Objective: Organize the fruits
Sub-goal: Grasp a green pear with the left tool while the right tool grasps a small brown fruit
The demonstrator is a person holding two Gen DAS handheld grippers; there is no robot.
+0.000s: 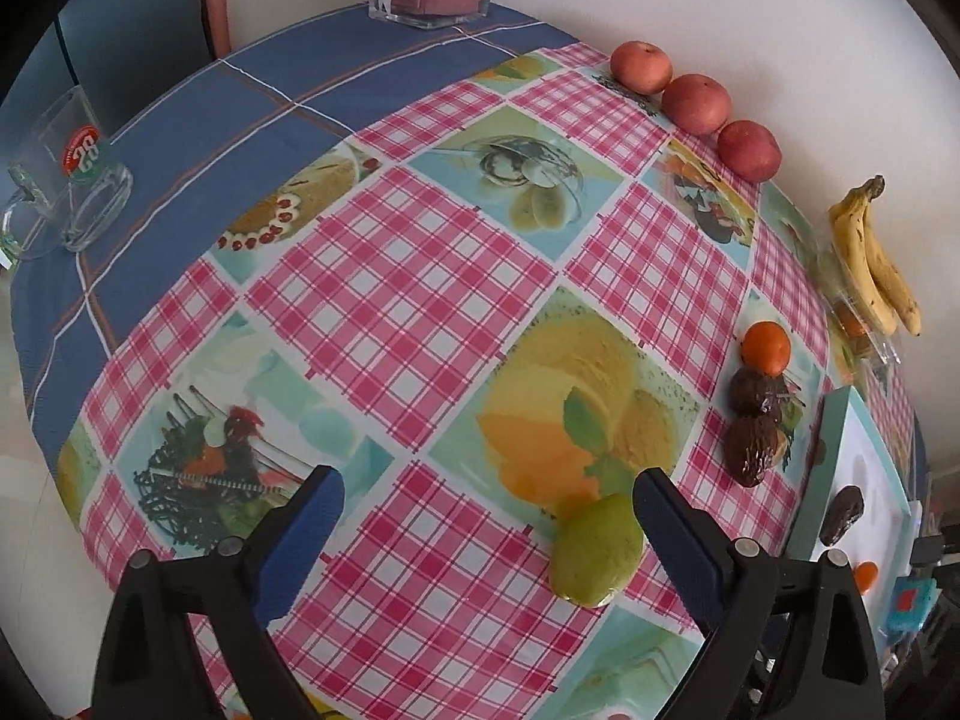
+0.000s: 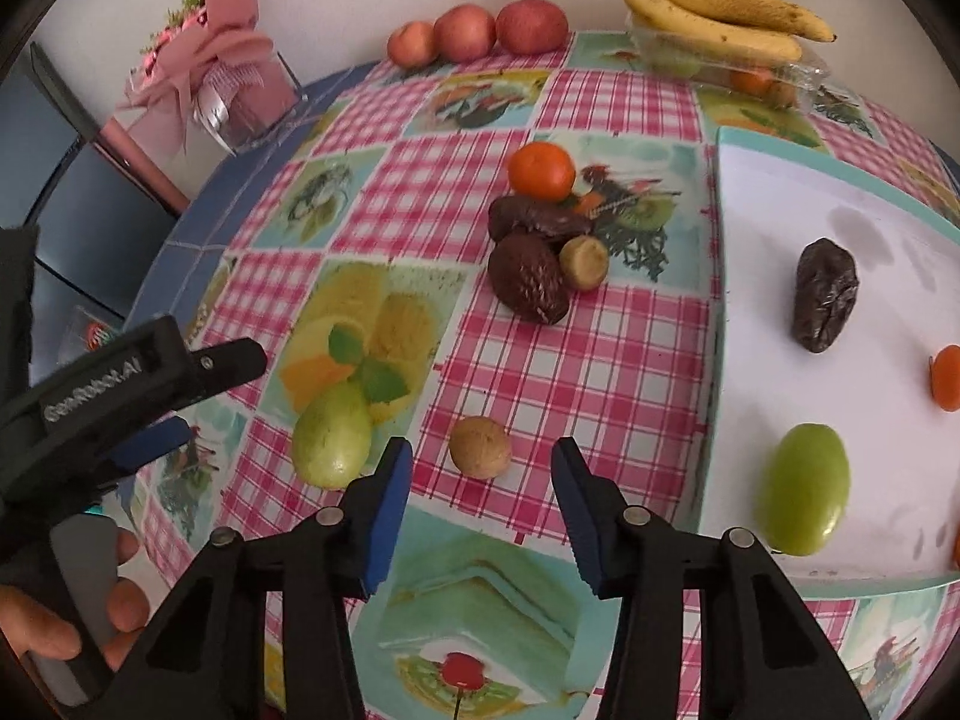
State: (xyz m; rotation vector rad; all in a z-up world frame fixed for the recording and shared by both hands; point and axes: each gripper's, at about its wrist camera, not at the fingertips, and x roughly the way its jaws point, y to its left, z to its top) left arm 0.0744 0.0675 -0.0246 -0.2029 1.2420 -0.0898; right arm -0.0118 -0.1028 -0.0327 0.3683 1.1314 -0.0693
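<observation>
Fruit lies scattered on a checked tablecloth. Going left to right in the right wrist view: the left gripper stands wide open and empty, just beside a green guava. A small brown fruit sits ahead of the right gripper, whose jaws are spread and hold nothing. Farther right, a white tray carries a dark date and a green fruit.
</observation>
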